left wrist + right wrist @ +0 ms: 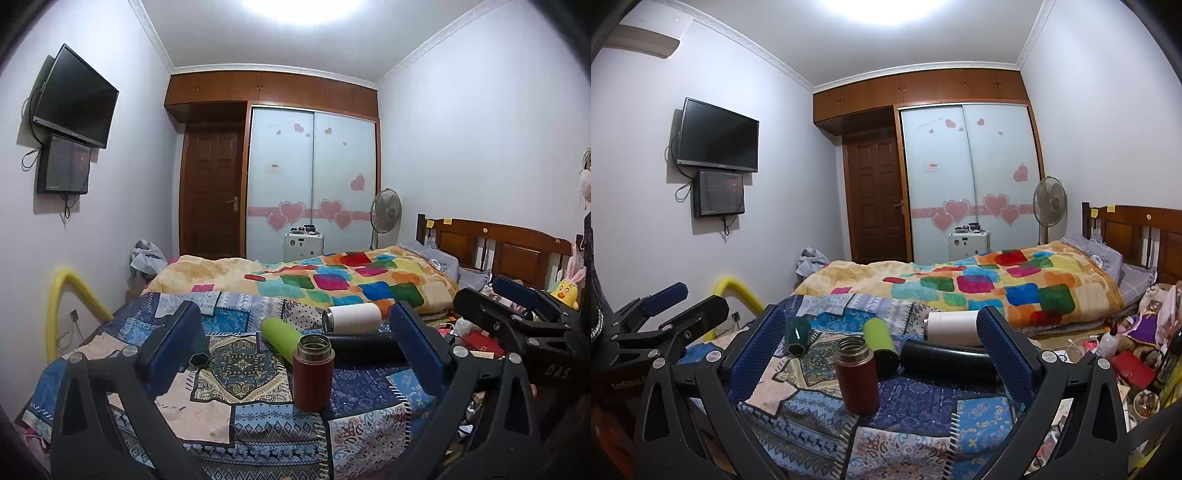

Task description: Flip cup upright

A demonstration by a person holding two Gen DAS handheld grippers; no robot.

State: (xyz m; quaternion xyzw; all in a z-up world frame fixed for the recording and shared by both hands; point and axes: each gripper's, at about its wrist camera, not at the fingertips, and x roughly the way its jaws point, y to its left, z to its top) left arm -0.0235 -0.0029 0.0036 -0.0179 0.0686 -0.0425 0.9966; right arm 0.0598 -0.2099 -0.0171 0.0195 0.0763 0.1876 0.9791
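A dark red flask (313, 373) stands upright, mouth up, on the patchwork cloth (258, 424); it also shows in the right wrist view (857, 374). Behind it lie on their sides a lime green cup (282, 338), a black flask (364, 349), a white cup (351, 317) and a dark teal cup (199, 356). The same cups show in the right wrist view: green (882, 339), black (947, 360), white (951, 326), teal (798, 338). My left gripper (295, 339) is open and empty, just short of the red flask. My right gripper (882, 343) is open and empty too.
A bed with a colourful blanket (332, 280) lies beyond the cloth. A yellow padded rail (62, 295) stands at the left. Clutter and toys (1126, 350) fill the floor at the right. The other gripper shows at the right edge (524, 317) and at the left edge (653, 325).
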